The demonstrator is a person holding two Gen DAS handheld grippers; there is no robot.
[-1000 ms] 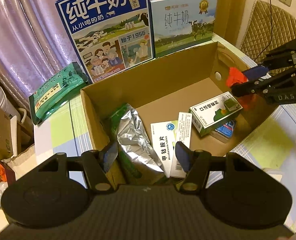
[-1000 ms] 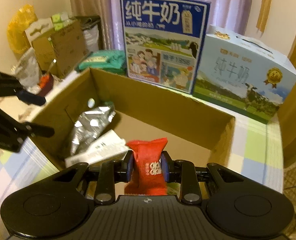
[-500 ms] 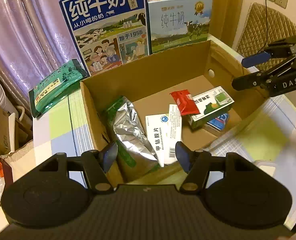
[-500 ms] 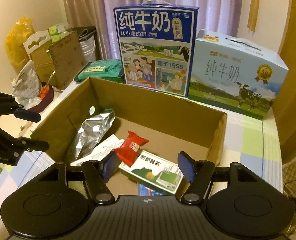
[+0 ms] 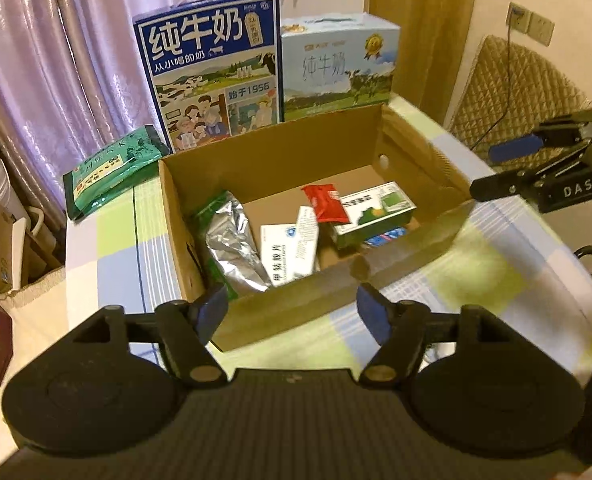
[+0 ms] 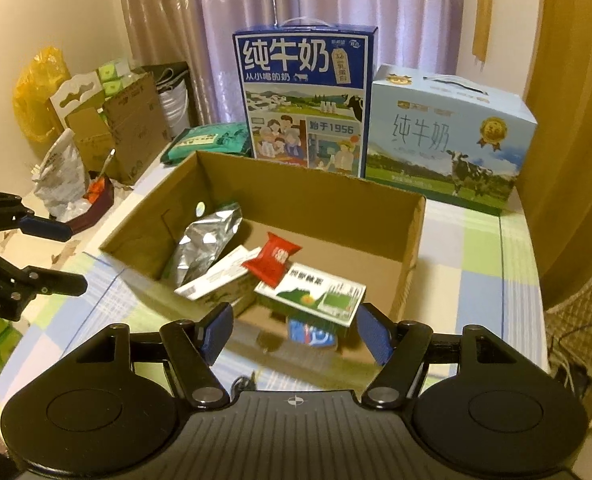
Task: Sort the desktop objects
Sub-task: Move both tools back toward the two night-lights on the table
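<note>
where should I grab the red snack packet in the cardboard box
Grip the small red snack packet across its narrow width, coming from above. It lies tilted on top of the green and white medicine box, so its upper body is exposed with room for the jaws on both sides.

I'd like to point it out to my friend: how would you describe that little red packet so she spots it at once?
Find the open cardboard box in front of the two milk cartons. Inside it, near the middle, the red snack packet lies partly on the green-and-white medicine box. It is the only red thing there, smaller than the silver foil bag to its left.
</note>
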